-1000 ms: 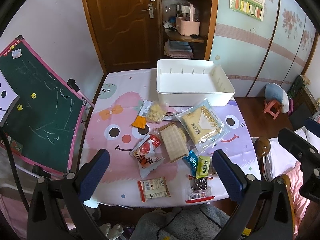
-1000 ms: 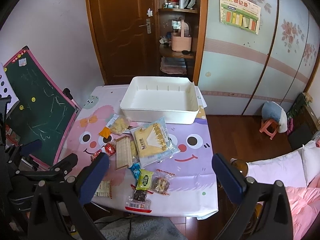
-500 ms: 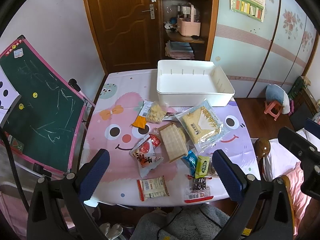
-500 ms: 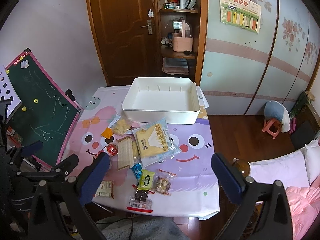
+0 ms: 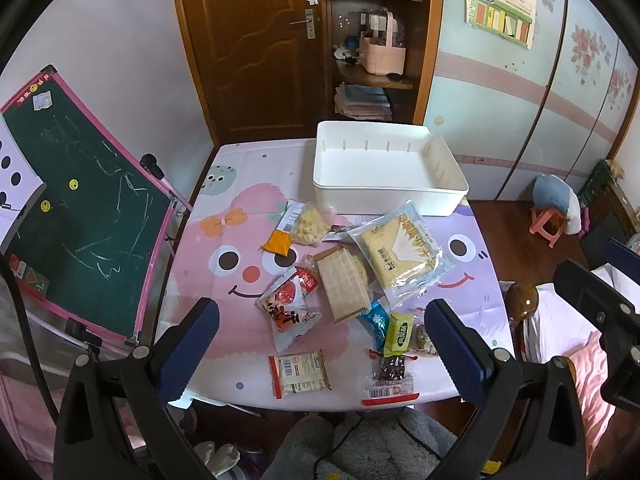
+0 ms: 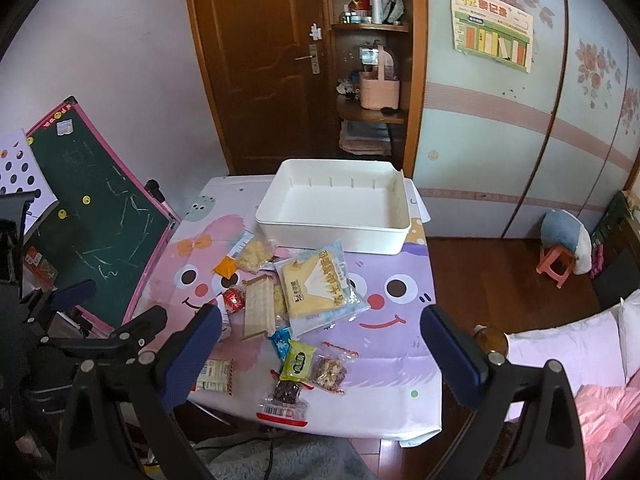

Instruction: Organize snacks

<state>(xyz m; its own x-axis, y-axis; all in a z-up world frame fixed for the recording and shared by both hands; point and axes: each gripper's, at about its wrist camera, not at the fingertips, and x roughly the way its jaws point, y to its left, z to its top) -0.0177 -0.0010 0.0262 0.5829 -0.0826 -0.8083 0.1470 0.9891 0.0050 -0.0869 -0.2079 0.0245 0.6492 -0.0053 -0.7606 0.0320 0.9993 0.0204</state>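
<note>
Plastic-wrapped snacks (image 5: 344, 284) before white bin (image 5: 384, 200), both tools (image 5: 320, 344) (image 6: 320, 344) wide apart, empty.

Setting: home, child's bedroom. Evidence: tabletop (image 5: 224, 184) under a cartoon-face cloth; left of it, pink-framed chalkboard (image 5: 80, 208); behind it, brown wooden door (image 5: 248, 48) and corner shelf (image 5: 376, 76) holding a pink caddy (image 5: 382, 54); right of it, floral wardrobe doors (image 5: 552, 92), pink stool (image 5: 548, 220), pink bedding (image 6: 604, 412).
</note>
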